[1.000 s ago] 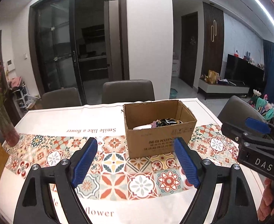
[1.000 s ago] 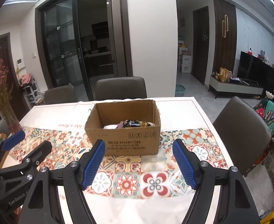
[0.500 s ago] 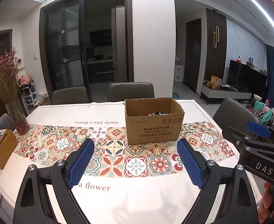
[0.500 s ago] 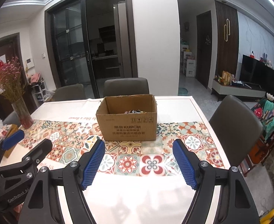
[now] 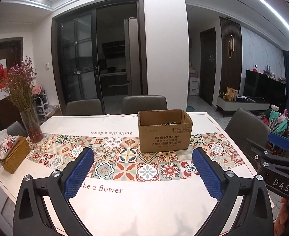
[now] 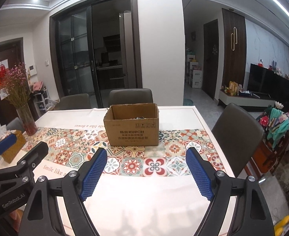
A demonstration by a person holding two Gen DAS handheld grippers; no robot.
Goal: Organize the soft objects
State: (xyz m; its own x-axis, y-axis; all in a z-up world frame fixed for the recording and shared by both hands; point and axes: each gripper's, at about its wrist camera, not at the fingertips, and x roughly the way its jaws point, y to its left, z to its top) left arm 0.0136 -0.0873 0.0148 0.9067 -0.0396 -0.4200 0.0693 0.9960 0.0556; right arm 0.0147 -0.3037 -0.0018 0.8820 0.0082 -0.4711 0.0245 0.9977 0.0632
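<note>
Cardboard box (image 5: 165, 132) beyond both grippers, left gripper (image 5: 143, 174) fingers spread, right gripper (image 6: 146, 174) fingers spread, level above table (image 5: 144, 206)

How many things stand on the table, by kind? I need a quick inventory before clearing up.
Cardboard box: 1
Vase of dried flowers: 1
Tissue box: 1
Total: 3, all on the table. Both grippers are open and empty.

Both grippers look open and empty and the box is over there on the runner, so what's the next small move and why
Probably hold both back and stop. The left gripper and right gripper are open and empty, the soft items lie inside the cardboard box, and nothing soft shows loose on the table, so sorting looks finished.
</note>
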